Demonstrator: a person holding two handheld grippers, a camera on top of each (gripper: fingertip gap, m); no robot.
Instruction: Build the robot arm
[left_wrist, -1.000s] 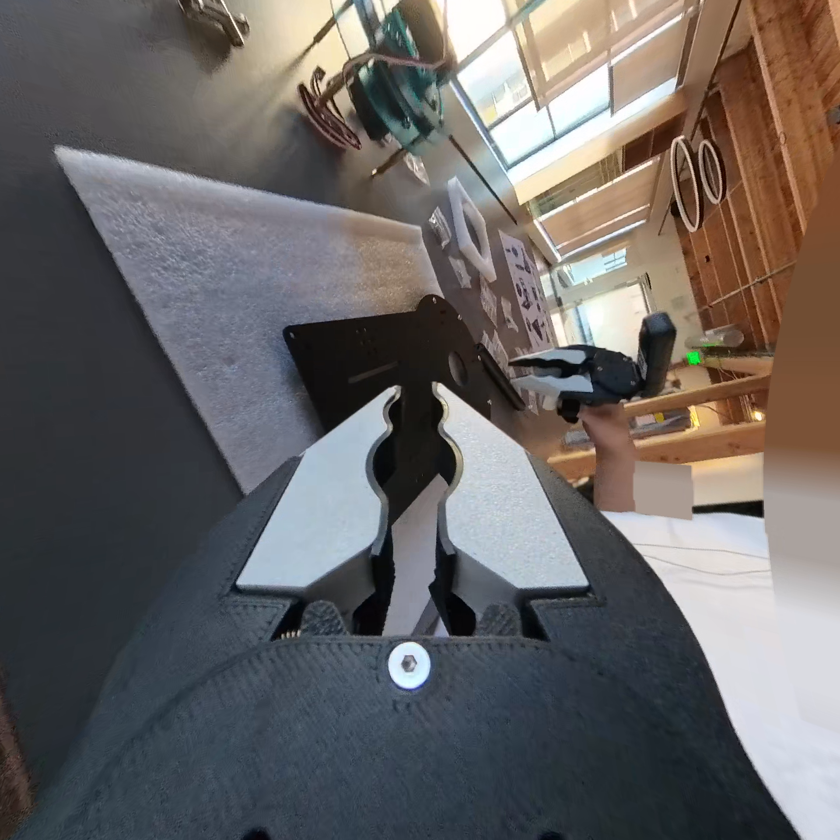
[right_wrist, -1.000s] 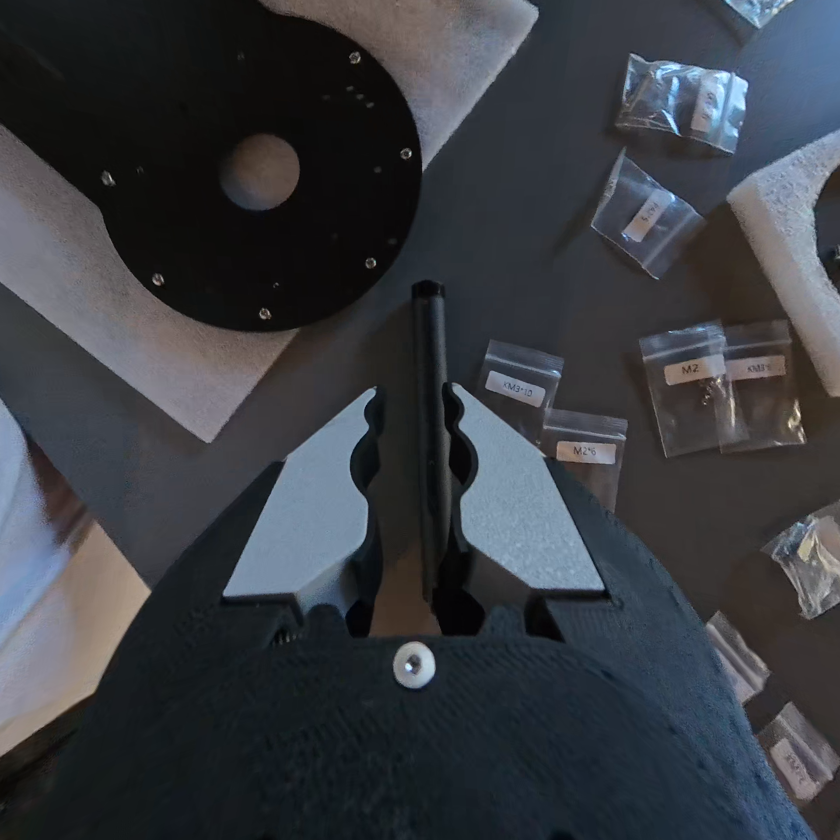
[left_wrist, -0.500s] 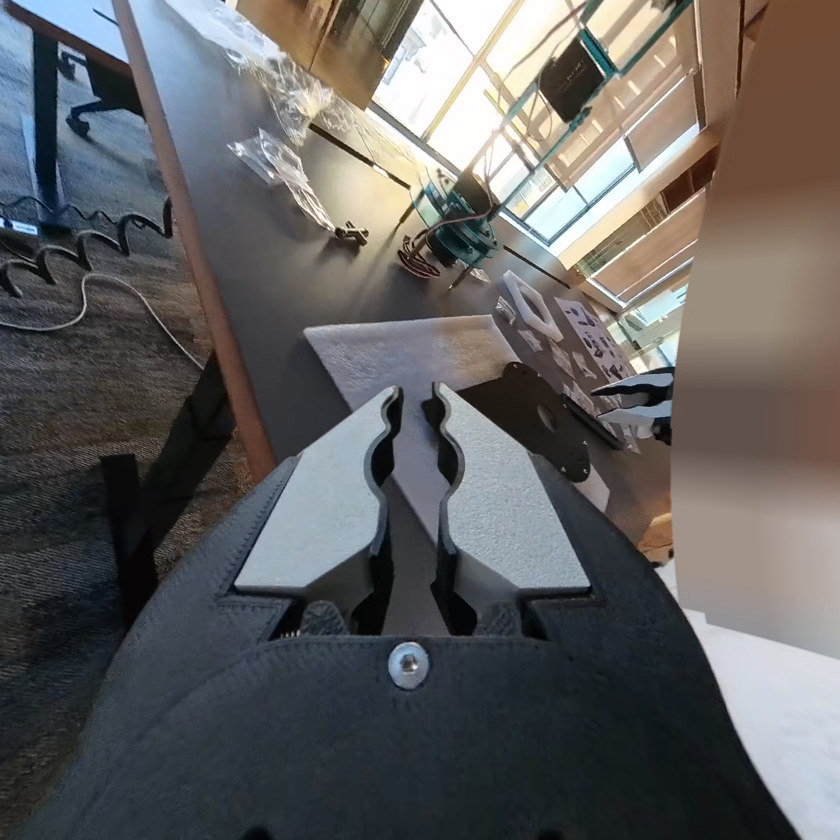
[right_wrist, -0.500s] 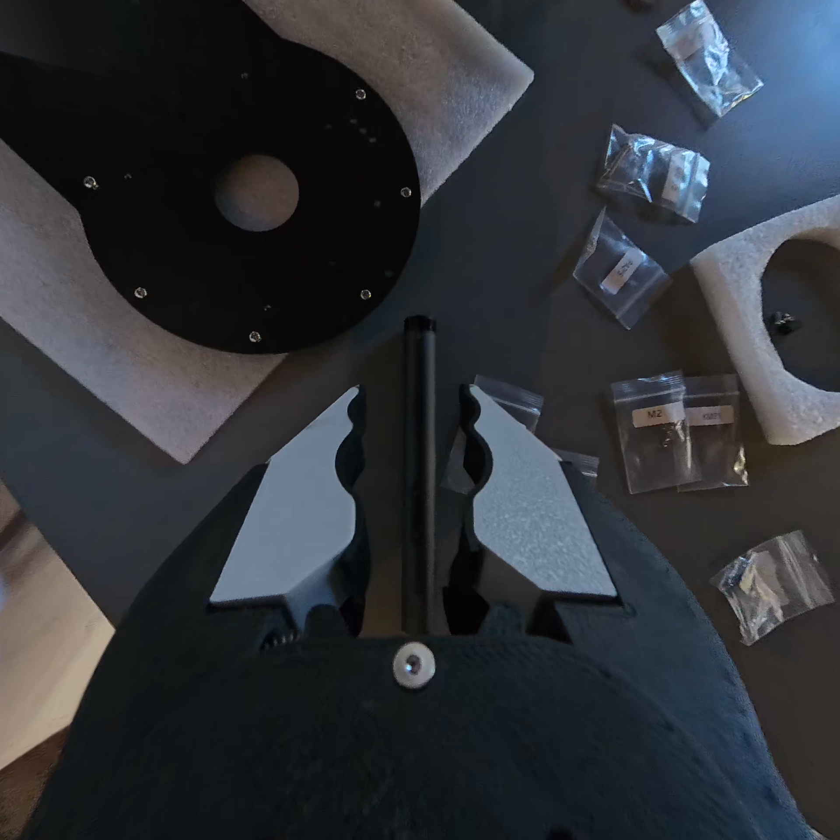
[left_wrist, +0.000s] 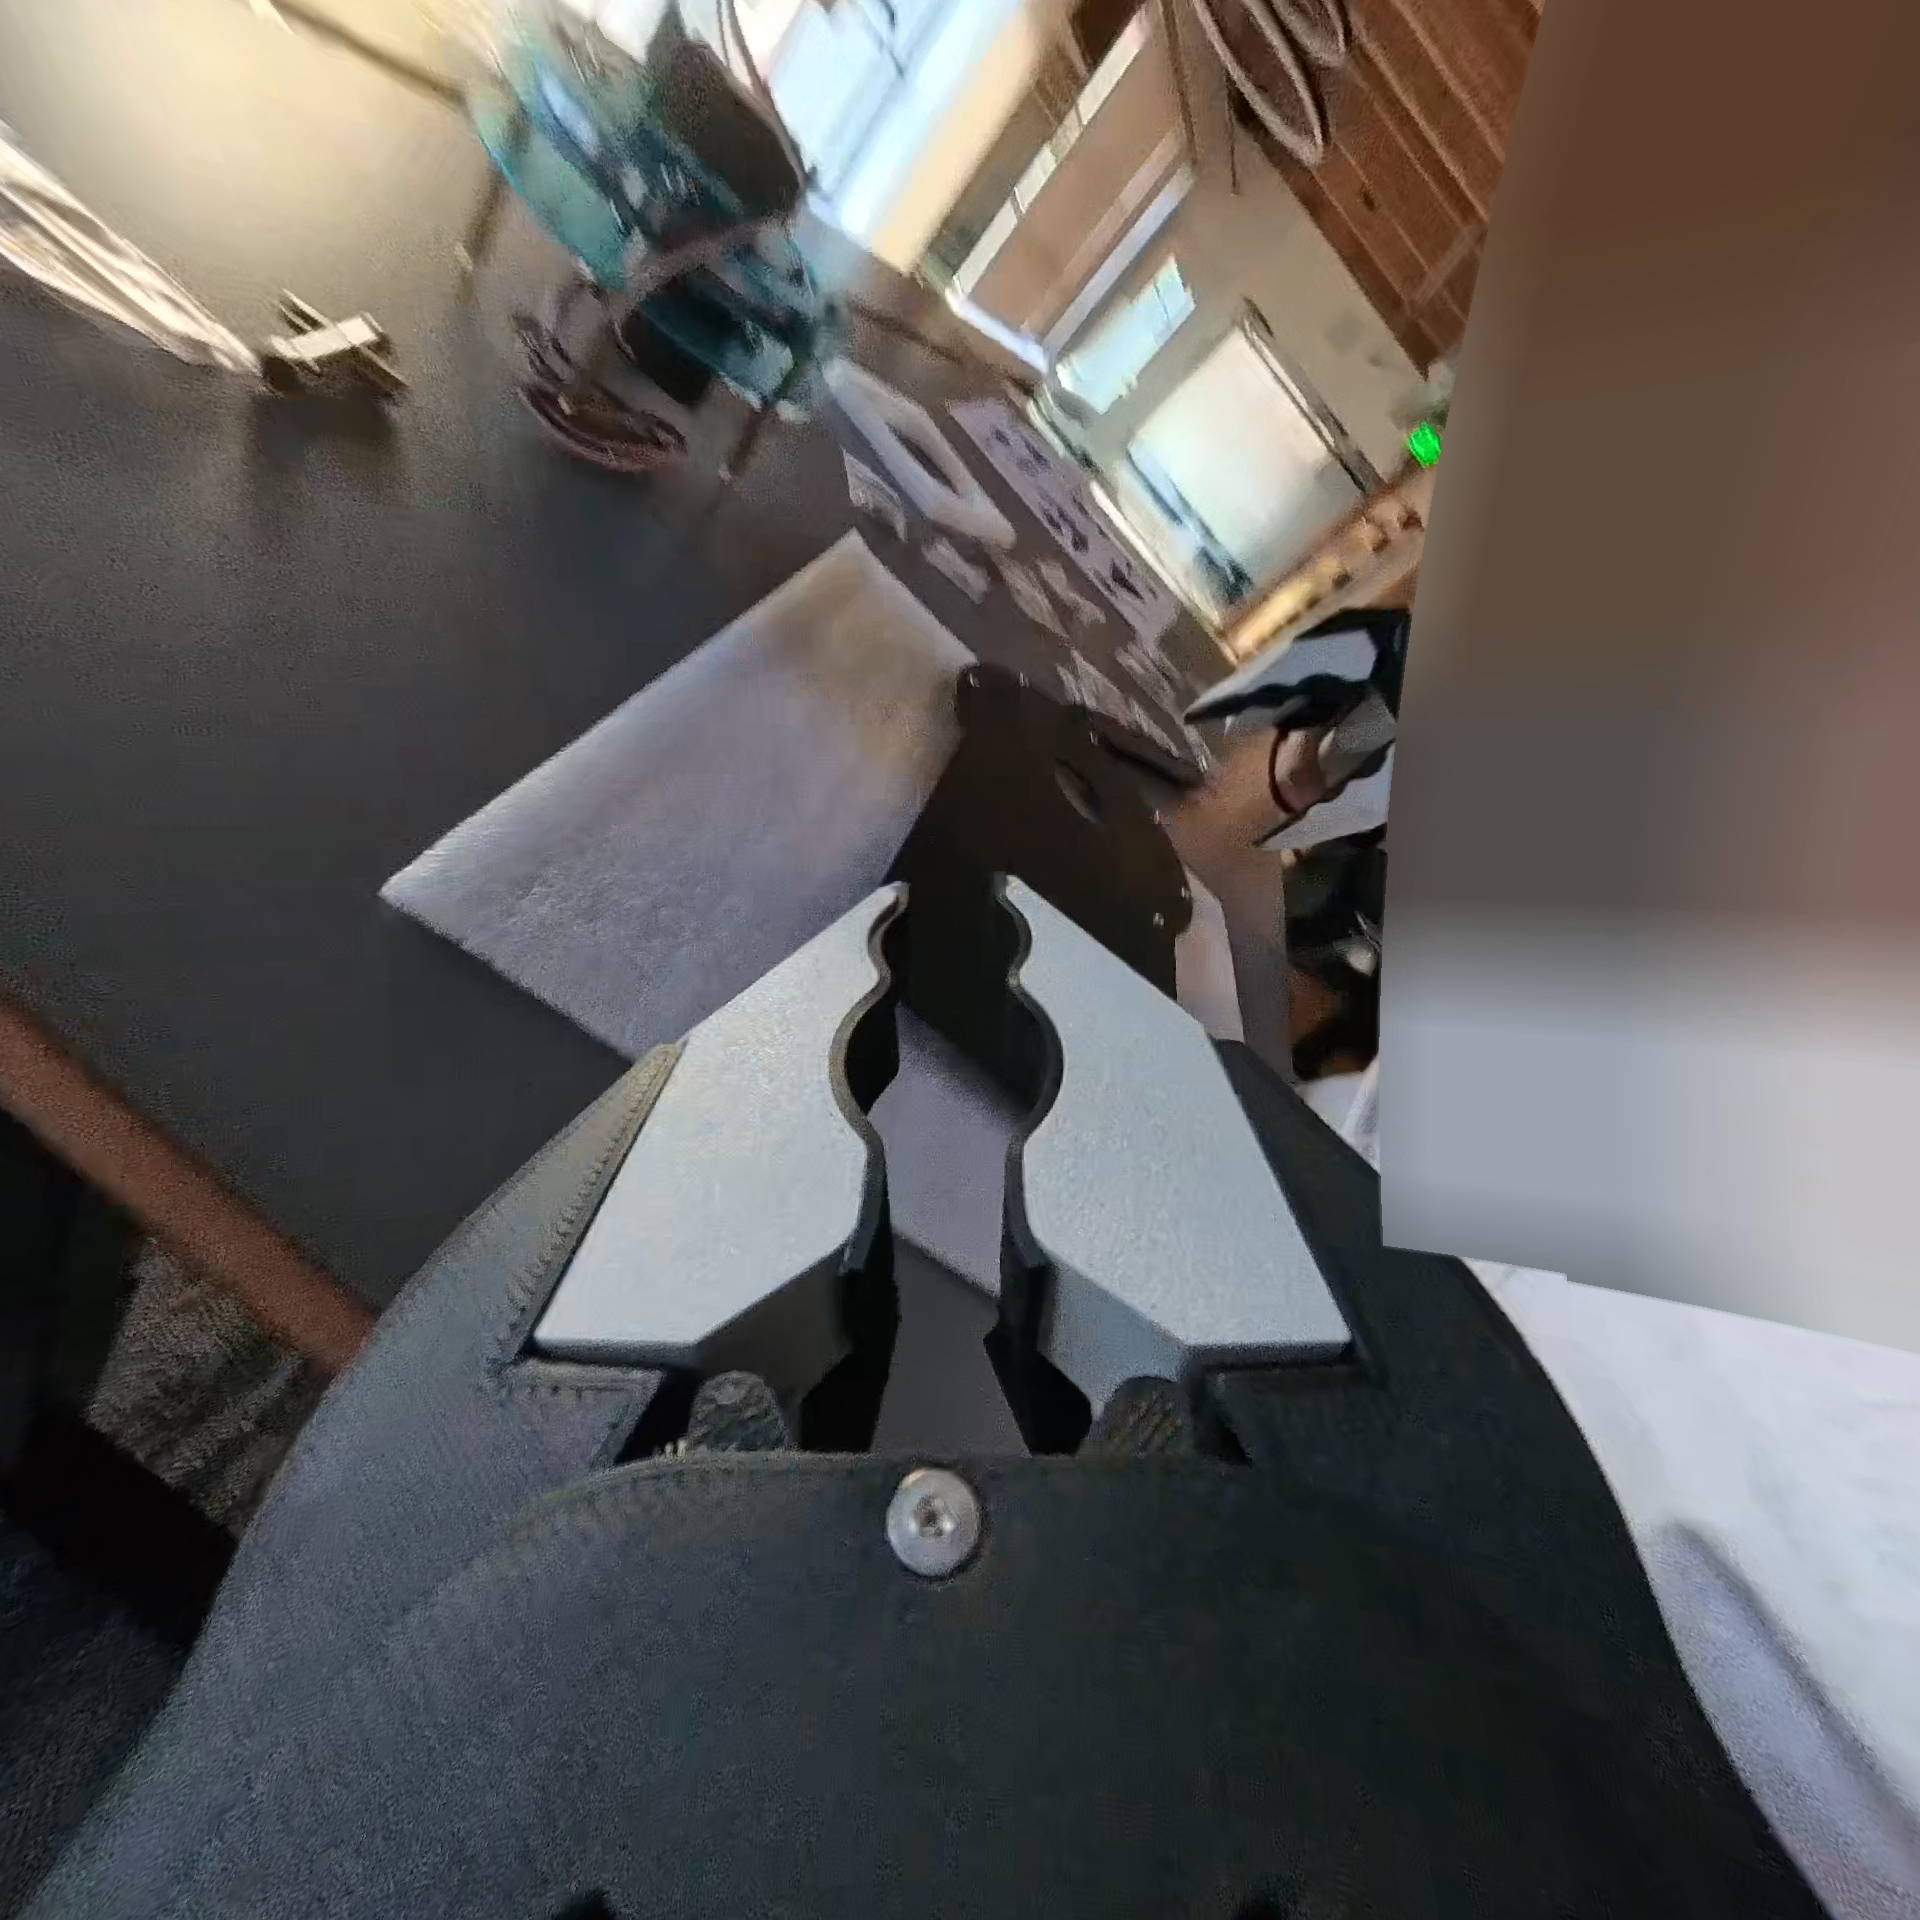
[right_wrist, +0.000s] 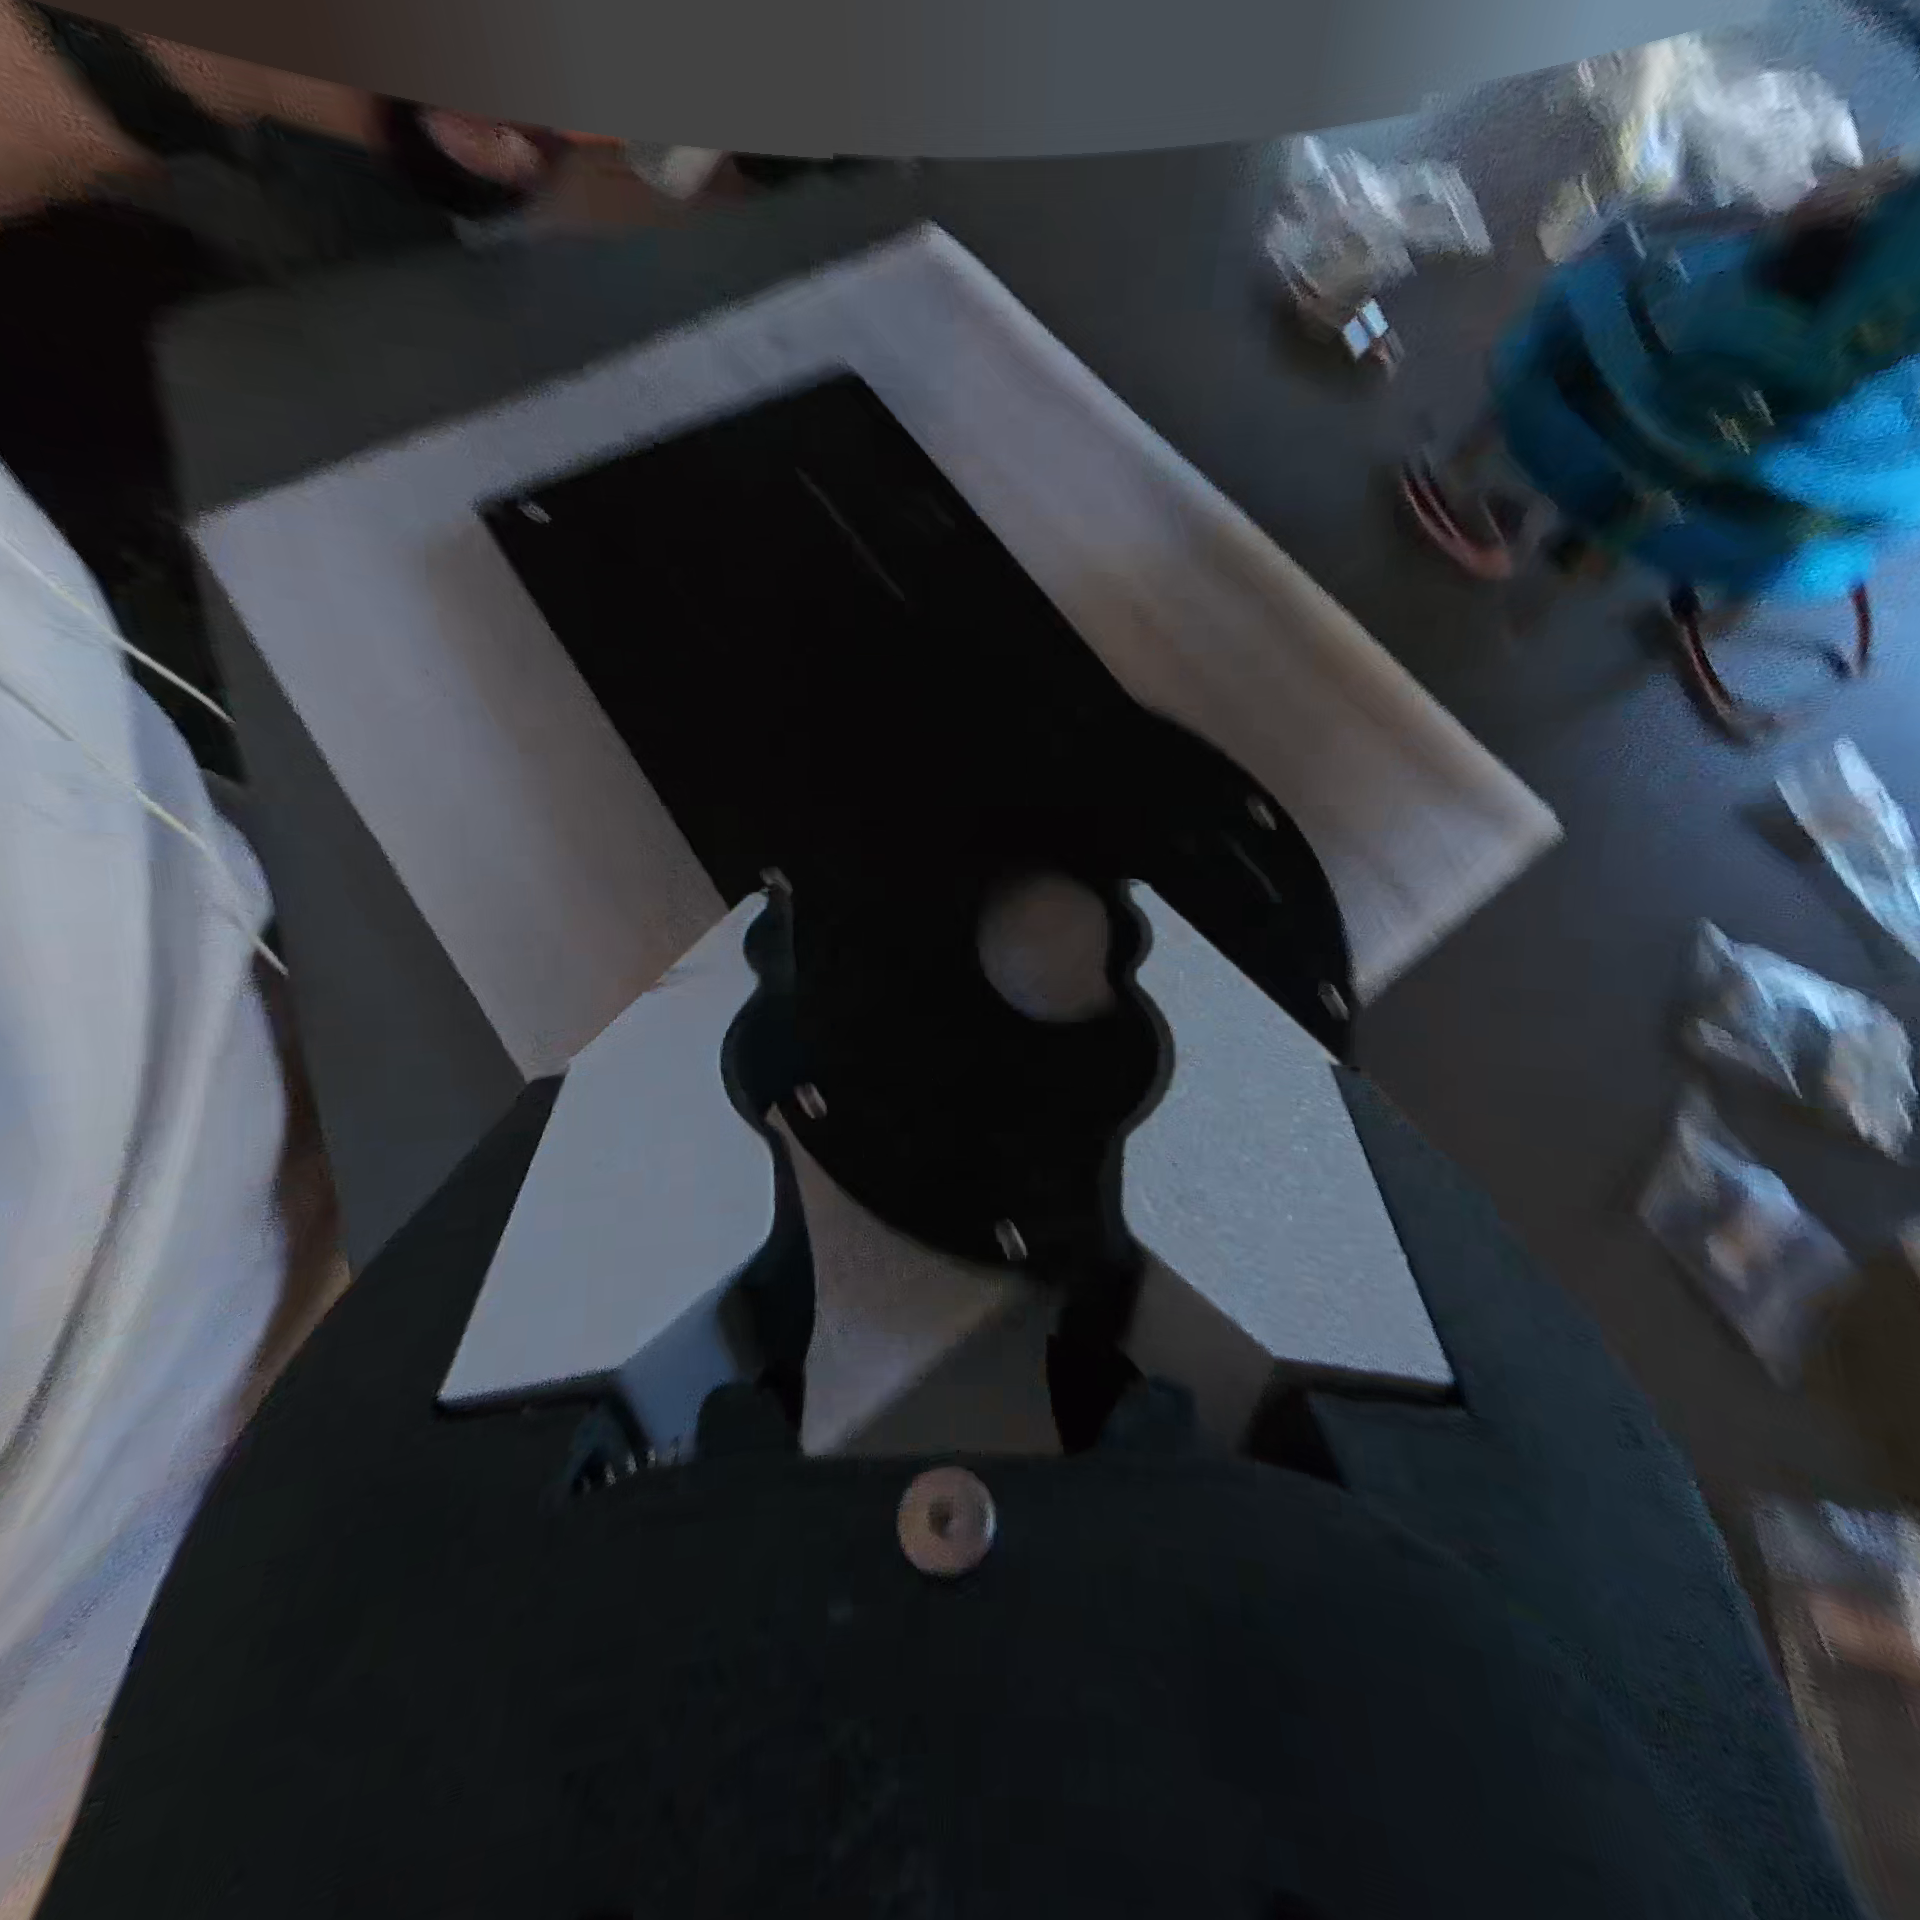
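Left wrist view: the left tool (left_wrist: 951, 904) has its jaws a narrow gap apart with nothing between them, and it hangs above the near edge of a white foam sheet (left_wrist: 665, 831) lying on the dark table (left_wrist: 208, 644). A black plate (left_wrist: 1049, 821) with a round hole rests on the foam just beyond the fingertips. Farther off, at the right edge, the right tool (left_wrist: 1236, 769) shows, partly cut by a blurred patch. Beyond lie small bags and a teal assembly (left_wrist: 675, 260) — all blurred.

Right wrist view: the right tool (right_wrist: 951, 904) has its jaws wide apart and empty, above the rounded end of the black plate (right_wrist: 831, 675) near its hole. White foam sheet (right_wrist: 1039, 395) surrounds the plate. Clear bags (right_wrist: 1797, 1039) lie to the right on the table (right_wrist: 1507, 1091); the teal assembly (right_wrist: 1745, 416) stands farther back.
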